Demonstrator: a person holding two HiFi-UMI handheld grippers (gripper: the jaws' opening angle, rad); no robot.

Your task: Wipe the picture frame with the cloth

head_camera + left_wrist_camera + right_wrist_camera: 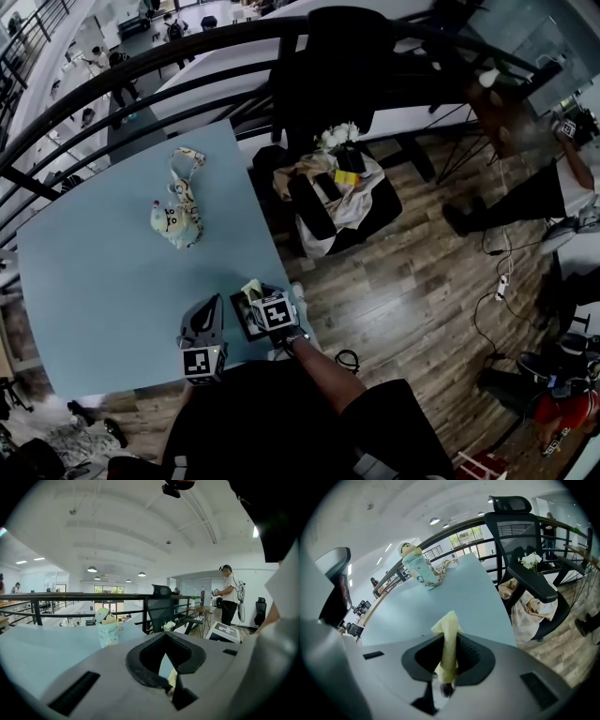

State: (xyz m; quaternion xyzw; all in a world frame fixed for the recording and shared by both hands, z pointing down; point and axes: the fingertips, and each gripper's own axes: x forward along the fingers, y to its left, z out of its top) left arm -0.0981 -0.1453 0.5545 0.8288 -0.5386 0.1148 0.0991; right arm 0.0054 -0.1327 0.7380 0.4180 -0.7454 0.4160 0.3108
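Right gripper [449,670]: clamped on the yellow cloth [448,637], whose end sticks up past the jaws.
Left gripper [168,674]: jaws nearly together; whether they grip anything, I cannot tell.
Frame [243,323]: dark, at the surface's [94,272] near edge, between the grippers.
Doll [176,223]: mid-surface, well apart.
Chair [375,211]: holds crumpled fabric and white flowers [337,137].

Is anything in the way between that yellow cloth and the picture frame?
Nothing visible. The right gripper holds the cloth right beside the dark picture frame; the toy stands far up the table.
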